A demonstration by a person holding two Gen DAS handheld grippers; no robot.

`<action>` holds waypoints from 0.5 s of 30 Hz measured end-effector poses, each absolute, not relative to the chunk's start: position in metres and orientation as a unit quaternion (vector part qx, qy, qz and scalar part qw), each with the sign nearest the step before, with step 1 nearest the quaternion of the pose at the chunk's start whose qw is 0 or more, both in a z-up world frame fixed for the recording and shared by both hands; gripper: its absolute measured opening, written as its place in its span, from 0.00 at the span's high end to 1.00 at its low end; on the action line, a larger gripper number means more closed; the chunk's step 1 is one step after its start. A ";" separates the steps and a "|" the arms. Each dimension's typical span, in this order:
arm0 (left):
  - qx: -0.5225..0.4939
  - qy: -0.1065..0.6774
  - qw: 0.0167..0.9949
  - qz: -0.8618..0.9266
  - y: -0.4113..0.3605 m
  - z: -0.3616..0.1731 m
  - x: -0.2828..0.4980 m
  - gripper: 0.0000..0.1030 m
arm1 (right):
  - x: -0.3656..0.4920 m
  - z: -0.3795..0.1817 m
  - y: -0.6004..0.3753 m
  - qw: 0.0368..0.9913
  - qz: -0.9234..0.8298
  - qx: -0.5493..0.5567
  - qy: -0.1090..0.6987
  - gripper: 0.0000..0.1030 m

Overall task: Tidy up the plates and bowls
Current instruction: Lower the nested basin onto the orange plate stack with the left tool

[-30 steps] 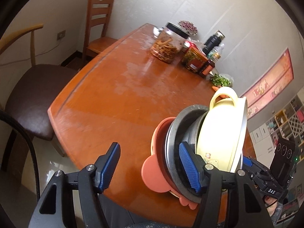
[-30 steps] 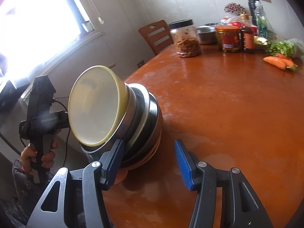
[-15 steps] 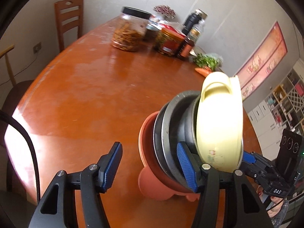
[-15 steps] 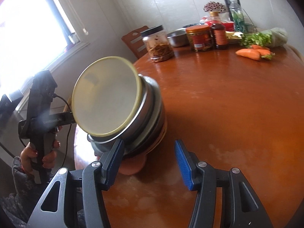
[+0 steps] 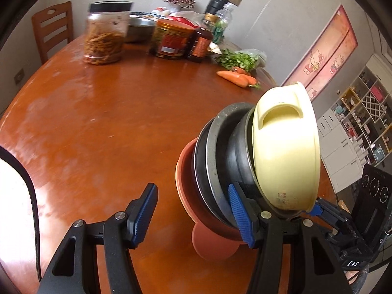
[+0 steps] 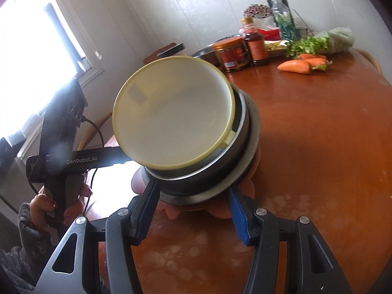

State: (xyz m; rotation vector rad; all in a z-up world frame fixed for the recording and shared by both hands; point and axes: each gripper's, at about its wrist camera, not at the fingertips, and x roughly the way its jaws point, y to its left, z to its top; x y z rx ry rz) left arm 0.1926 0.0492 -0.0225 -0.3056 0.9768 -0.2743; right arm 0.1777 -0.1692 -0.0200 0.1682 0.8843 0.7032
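A tilted stack of dishes stands on the round wooden table (image 5: 98,122): a pale yellow bowl (image 5: 286,147) on top, steel bowls (image 5: 220,156) under it, a salmon-pink plate (image 5: 196,205) at the bottom. In the right wrist view the yellow bowl (image 6: 174,112) faces me, with the steel bowls (image 6: 220,171) and pink plate (image 6: 215,210) beneath. My left gripper (image 5: 193,213) is open, its right finger against the stack's side. My right gripper (image 6: 193,210) is open with its fingers straddling the stack's lower rim; I cannot tell whether they touch it.
At the table's far side stand a jar of snacks (image 5: 105,36), a red-labelled jar (image 5: 171,39), a sauce bottle (image 5: 201,41), a steel basin (image 5: 139,28), greens (image 5: 237,58) and carrots (image 5: 235,77). A wooden chair (image 5: 52,27) stands behind the table.
Both grippers and the stack have swung toward the table's far side. My right gripper has moved in so its fingers now straddle the stack's rim. The stack stays tilted.
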 end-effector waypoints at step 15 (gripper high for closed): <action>-0.100 0.449 0.883 -0.090 0.009 -0.015 0.201 0.42 | 0.186 -0.020 -0.207 0.853 0.294 0.117 0.415 0.39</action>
